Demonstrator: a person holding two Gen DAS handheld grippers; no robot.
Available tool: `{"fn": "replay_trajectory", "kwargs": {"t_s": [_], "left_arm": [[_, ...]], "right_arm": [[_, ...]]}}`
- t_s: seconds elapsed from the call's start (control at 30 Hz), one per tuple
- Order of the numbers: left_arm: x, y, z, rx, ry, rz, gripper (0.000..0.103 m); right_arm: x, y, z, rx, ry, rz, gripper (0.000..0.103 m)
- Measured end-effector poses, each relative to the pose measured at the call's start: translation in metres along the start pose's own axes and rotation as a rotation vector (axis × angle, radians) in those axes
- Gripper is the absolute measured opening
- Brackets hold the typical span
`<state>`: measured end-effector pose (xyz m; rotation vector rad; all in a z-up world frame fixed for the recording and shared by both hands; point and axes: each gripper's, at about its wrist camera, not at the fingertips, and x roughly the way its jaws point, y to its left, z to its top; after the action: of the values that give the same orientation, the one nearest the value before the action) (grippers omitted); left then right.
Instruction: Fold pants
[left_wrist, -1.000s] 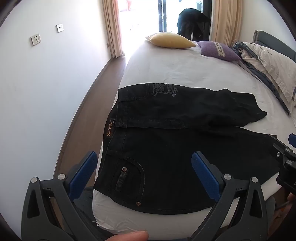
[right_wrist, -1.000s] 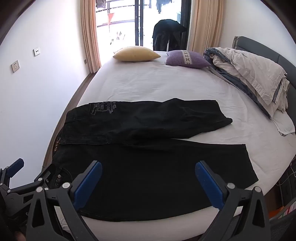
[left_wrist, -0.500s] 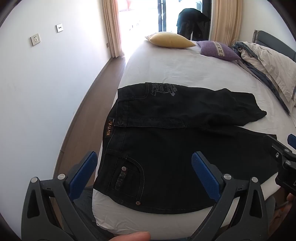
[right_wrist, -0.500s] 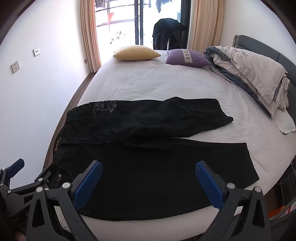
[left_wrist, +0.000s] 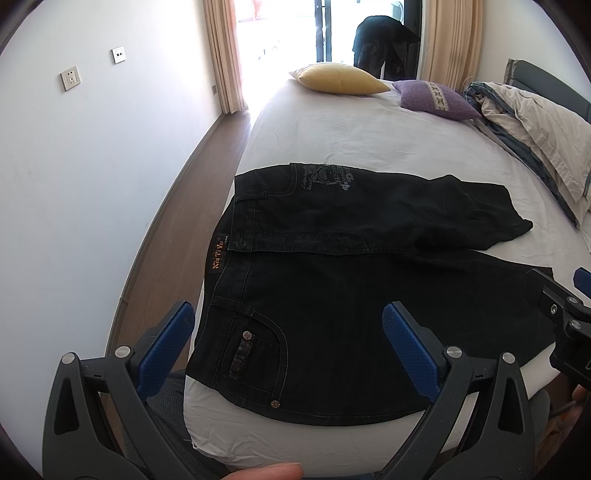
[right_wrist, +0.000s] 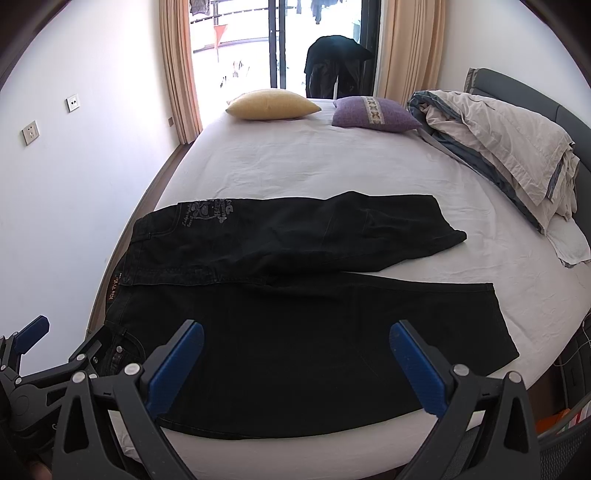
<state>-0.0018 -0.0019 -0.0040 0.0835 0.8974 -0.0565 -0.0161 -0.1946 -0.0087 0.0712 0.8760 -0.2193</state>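
Black jeans (left_wrist: 354, 295) lie flat on the white bed (left_wrist: 351, 136), waistband to the left near the bed's left edge, both legs running right; they also show in the right wrist view (right_wrist: 295, 317). The far leg is rumpled and shorter-looking, the near leg lies flat by the front edge. My left gripper (left_wrist: 288, 332) is open and empty, held above the waist and front pocket. My right gripper (right_wrist: 295, 354) is open and empty, held above the near leg. Each gripper shows at the edge of the other's view.
A yellow pillow (right_wrist: 273, 105) and a purple pillow (right_wrist: 375, 112) lie at the far end of the bed. A bunched duvet (right_wrist: 506, 147) lies along the right side by the headboard. A white wall (left_wrist: 74, 184) and wood floor run along the left.
Both grippers have drifted slightly; the jeans sit a little lower in the views. Nothing was taken hold of and the jeans have not moved.
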Motion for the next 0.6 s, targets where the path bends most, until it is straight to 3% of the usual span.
{"fn": "replay_trajectory", "kwargs": {"t_s": [0.6], "left_arm": [[0.0002, 0.0004, 0.0008, -0.001, 0.002, -0.002, 0.103]], "right_arm": [[0.002, -0.0009, -0.002, 0.0, 0.002, 0.002, 0.103]]}}
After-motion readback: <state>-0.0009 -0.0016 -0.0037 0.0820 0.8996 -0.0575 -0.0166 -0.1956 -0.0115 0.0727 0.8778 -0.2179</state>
